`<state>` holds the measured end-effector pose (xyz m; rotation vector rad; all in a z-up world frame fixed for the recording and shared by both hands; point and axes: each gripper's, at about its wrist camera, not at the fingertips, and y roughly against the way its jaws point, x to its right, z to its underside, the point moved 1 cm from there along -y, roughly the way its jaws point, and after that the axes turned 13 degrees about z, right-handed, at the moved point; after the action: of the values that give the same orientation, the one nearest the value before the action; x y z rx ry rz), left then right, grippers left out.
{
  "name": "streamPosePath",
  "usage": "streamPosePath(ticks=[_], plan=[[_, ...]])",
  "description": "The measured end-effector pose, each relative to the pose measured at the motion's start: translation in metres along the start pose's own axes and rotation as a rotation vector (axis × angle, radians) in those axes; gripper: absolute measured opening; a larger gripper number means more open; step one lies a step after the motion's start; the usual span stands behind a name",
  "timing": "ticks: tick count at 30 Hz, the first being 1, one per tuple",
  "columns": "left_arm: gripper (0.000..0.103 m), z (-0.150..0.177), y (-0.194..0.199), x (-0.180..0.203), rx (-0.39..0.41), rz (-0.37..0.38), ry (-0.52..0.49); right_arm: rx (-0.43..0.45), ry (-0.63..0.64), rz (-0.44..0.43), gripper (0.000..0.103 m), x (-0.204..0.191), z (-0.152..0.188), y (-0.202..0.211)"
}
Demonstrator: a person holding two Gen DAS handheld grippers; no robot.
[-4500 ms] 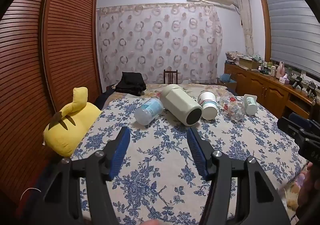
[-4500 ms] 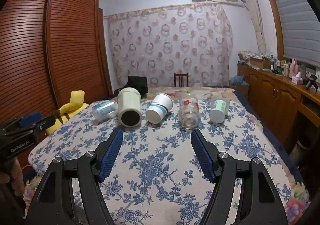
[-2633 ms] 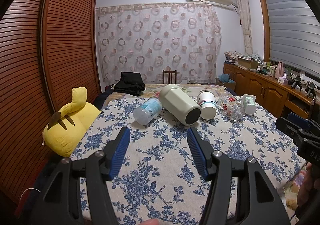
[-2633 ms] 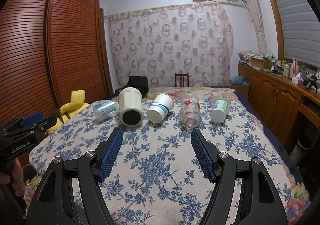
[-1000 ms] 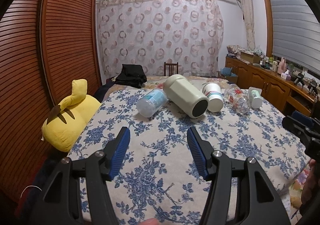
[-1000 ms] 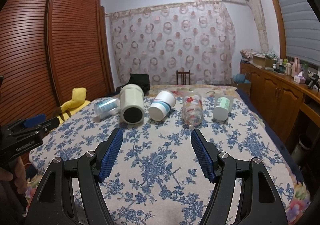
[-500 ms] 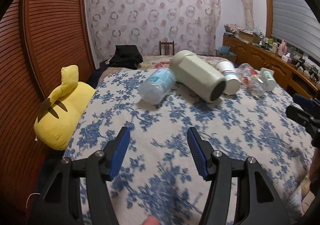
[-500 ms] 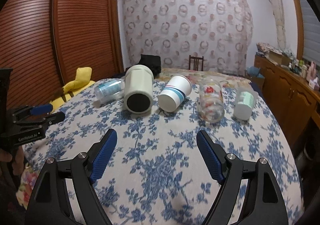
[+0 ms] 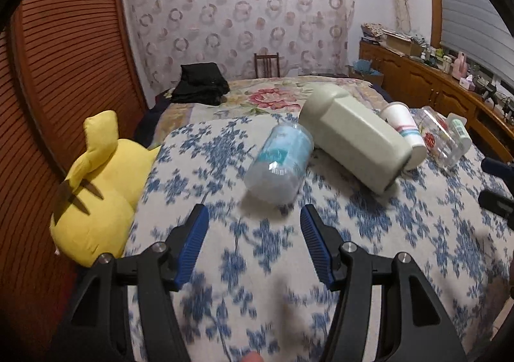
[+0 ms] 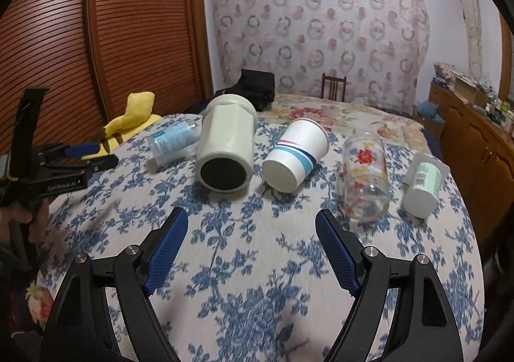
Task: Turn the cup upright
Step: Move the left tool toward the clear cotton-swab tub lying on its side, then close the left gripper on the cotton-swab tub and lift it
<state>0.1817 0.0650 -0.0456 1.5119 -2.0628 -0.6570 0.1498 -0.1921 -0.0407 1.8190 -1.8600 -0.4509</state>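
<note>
Several cups lie on their sides in a row on the blue-flowered bedspread [image 10: 257, 265]. From the left: a clear cup with a blue label [image 9: 279, 166] [image 10: 173, 140], a big pale green mug [image 9: 356, 146] [image 10: 226, 149], a white paper cup with stripes [image 10: 297, 154] [image 9: 404, 130], a glass with red flowers [image 10: 364, 175] and a small white cup with a green label [image 10: 422, 183]. My left gripper [image 9: 253, 223] is open and empty, just short of the blue-label cup. My right gripper [image 10: 252, 222] is open and empty, just short of the mug and paper cup.
A yellow plush toy [image 9: 96, 198] lies at the bed's left edge beside a brown slatted wardrobe [image 9: 64, 56]. Black clothes [image 9: 200, 82] lie at the far end. A wooden cabinet [image 10: 475, 137] runs along the right wall.
Both grippers have moved forward and down toward the row of cups, which now look larger. The right gripper's jaws have opened a little wider. The cups have not moved.
</note>
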Motion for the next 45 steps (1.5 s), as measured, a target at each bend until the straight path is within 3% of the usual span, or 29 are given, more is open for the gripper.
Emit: streamPosePath(ticks=[10,15,19,28,35,39,45], plan=[[0.063,-0.055,-0.054,-0.017,-0.128,0.127,-0.037,-0.037,0.021,-0.036,0.083,0.002,-0.013,-0.03],[0.063,-0.072,-0.077,-0.016,-0.194,0.121,-0.079,-0.056,0.036,-0.051,0.083,-0.001,-0.013,-0.042],[0.063,-0.079,-0.093,-0.016,-0.249,0.182,-0.054,-0.079,0.044,-0.064,0.083,-0.001,-0.012,-0.052],[0.063,-0.075,-0.115,-0.003,-0.331,0.184,-0.069,-0.112,0.055,-0.09,0.083,-0.008,-0.012,-0.065],[0.057,-0.064,-0.109,-0.002,-0.311,0.198,-0.045,-0.129,0.061,-0.106,0.083,-0.016,-0.016,-0.069],[0.057,-0.06,-0.085,0.003,-0.269,0.178,-0.05,-0.12,0.058,-0.105,0.083,-0.019,-0.015,-0.062],[0.057,-0.047,-0.038,0.019,-0.203,0.207,-0.046,-0.104,0.062,-0.082,0.083,-0.022,-0.005,-0.042]])
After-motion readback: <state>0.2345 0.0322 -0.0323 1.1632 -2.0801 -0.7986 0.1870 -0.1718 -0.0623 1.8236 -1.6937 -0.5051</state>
